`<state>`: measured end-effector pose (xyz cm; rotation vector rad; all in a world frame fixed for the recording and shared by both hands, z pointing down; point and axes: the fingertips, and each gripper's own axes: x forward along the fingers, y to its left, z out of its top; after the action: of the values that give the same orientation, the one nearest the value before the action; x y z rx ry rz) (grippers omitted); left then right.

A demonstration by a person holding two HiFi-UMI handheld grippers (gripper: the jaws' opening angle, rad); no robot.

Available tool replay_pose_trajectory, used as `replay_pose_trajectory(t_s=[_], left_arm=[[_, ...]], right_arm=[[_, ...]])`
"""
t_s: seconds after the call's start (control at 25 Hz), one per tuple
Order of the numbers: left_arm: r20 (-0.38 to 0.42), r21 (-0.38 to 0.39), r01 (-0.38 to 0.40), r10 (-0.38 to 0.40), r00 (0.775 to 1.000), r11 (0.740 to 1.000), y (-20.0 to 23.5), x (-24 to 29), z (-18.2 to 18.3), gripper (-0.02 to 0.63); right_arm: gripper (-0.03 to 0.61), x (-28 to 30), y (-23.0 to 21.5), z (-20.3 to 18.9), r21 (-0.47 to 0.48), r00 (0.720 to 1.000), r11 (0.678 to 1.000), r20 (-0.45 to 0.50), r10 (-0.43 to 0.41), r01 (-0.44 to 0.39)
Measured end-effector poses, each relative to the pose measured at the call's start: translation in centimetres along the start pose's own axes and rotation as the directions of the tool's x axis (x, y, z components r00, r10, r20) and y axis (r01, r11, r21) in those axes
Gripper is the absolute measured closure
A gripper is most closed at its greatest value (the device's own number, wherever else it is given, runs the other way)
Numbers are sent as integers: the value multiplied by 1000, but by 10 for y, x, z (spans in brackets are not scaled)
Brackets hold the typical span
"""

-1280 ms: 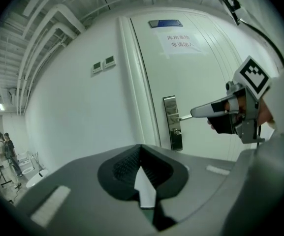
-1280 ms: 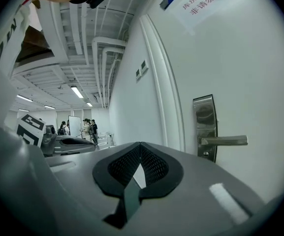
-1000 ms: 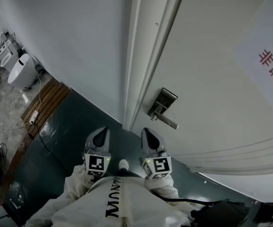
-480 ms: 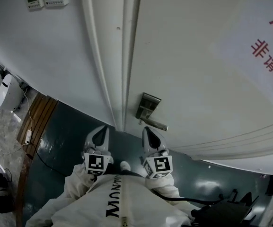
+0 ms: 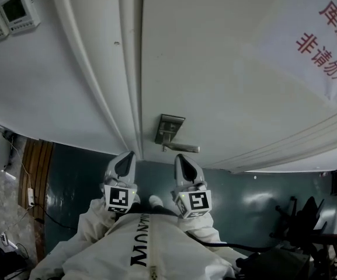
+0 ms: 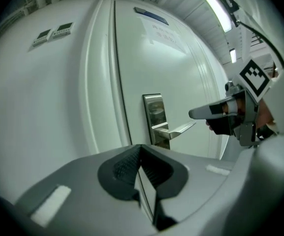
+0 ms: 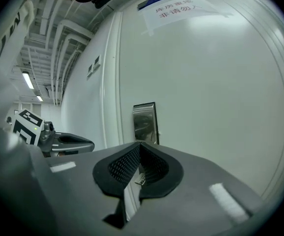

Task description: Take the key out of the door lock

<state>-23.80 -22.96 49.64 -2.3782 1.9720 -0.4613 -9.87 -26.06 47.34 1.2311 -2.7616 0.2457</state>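
Facing the door lock, both tools clenched and empty

Over the last second the head view has swung round, so the white door [image 5: 226, 57] now fills the frame. Its steel lock plate [image 5: 169, 128] and lever handle [image 5: 183, 148] have come to sit just above the gap between the left tool [image 5: 127, 158] and the right tool [image 5: 183, 159]. Two wall controllers [image 5: 10, 13] have also entered at the upper left. Each tool's jaws are pressed together with nothing between them, and both are held low, short of the handle. The key itself is too small to make out; it is presumably at the lock plate near the handle. The approach looks lined up, but a tool must open before it can grasp the key.
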Motion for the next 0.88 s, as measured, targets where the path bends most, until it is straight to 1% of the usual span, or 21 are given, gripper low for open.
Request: replay_pose_trajectory(t_s=[0.16, 0.28, 0.36, 0.4, 0.48, 0.56, 0.6, 0.72, 0.8, 0.88], left_arm=[[12, 15, 56, -56, 998, 998, 0, 3, 0, 614], [6, 18, 86, -86, 996, 996, 1, 5, -5, 614], [-5, -16, 120, -120, 993, 993, -3, 7, -12, 614], [-10, -59, 140, -141, 990, 988, -6, 9, -17, 614], [-15, -165, 174, -179, 984, 971, -11, 13, -26, 612], [-10, -237, 204, -212, 977, 950, -21, 17, -31, 600], [-5, -263, 222, -231, 973, 939, -27, 19, -31, 499], [9, -335, 262, -275, 961, 905, -42, 23, -29, 463], [18, -387, 277, -293, 956, 879, -48, 26, -29, 414], [25, -445, 290, -312, 950, 847, -53, 29, -30, 375]], right_arm=[[584, -7, -4, -8, 51, 997, 996, -9, -72, 72], [584, -9, -5, -15, 95, 994, 990, -15, -107, 108], [581, -11, -5, -18, 110, 993, 986, -16, -120, 121], [581, -13, -5, -18, 111, 992, 986, -16, -126, 127], [583, -16, -6, -16, 105, 990, 985, -14, -138, 139], [583, -20, -11, -14, 100, 988, 982, -10, -157, 157], [583, -23, -14, -14, 100, 986, 981, -10, -168, 168], [583, -30, -21, -13, 102, 981, 976, -9, -192, 192], [583, -34, -23, -13, 100, 980, 975, -8, -199, 199], [583, -37, -24, -14, 100, 979, 974, -10, -204, 204]])
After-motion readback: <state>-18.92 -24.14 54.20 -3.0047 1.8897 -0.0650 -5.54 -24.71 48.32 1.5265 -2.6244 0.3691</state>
